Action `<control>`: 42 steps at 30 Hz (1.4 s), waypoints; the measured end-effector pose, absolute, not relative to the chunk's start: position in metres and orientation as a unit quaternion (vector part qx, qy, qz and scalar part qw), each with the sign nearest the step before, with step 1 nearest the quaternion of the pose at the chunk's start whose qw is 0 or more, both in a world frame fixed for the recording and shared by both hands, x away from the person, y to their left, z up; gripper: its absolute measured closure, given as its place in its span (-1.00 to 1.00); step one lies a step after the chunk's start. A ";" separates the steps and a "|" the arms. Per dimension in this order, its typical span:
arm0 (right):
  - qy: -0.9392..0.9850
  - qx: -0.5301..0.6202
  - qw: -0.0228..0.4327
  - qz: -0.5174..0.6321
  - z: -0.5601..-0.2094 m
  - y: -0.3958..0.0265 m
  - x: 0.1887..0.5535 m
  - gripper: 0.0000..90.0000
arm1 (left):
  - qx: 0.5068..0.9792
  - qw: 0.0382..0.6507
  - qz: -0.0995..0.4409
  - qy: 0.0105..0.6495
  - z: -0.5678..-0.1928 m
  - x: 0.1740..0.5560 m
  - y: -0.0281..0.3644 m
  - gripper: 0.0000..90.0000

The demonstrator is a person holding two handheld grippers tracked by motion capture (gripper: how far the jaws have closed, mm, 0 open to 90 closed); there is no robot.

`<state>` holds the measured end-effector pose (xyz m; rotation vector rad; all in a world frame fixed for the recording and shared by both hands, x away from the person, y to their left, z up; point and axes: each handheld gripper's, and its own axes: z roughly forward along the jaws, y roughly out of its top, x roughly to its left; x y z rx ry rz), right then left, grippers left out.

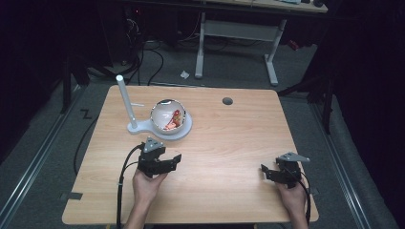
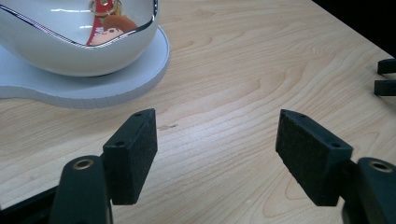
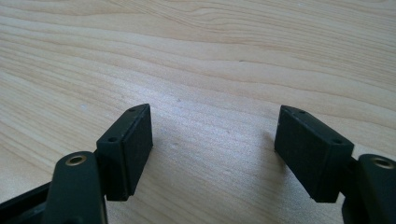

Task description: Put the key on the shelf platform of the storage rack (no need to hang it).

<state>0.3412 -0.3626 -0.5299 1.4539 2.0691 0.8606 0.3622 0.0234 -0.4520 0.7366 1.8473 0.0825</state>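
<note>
Left gripper: your black two-jaw left gripper [image 1: 175,159] rests low over the light wooden table [image 1: 229,143], its jaws spread wide apart with bare wood between the pads [image 2: 133,154]; it grips nothing.
Right gripper: your black two-jaw right gripper [image 1: 264,171] sits near the table's right front part, jaws likewise spread wide, nothing between them, bare wood grain under the pads [image 3: 128,149].
Hands: your left hand [image 1: 145,183] and right hand [image 1: 292,195] each hold a gripper from the table's near edge.
Bowl: the glossy white bowl with a silver rim [image 1: 168,116] stands on the round end of a flat white base [image 1: 184,131], just beyond your left gripper and apart from it.
Contents: a small red and orange figure [image 2: 105,28] lies inside the bowl; its details are too small to tell.
Post: a white upright post [image 1: 125,100] rises from the base's narrow end, left of the bowl.
Table hole: a dark round grommet [image 1: 227,101] sits near the far edge.
</note>
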 end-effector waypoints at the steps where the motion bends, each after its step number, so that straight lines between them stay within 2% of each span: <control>1: 0.753 0.529 0.233 0.314 -0.530 -0.363 0.341 -0.38 | 0.314 0.544 0.035 0.777 -0.453 0.362 0.022 -0.34; 16: 0.755 0.527 0.232 0.314 -0.530 -0.362 0.341 -0.38 | 0.346 0.528 0.046 0.775 -0.471 0.364 -0.001 -0.33; 32: 0.754 0.528 0.232 0.314 -0.530 -0.362 0.341 -0.38 | 0.327 0.517 0.043 0.790 -0.488 0.375 -0.005 -0.31; 42: 0.754 0.529 0.232 0.314 -0.530 -0.362 0.341 -0.38 | 0.331 0.502 0.067 0.796 -0.506 0.381 -0.008 -0.30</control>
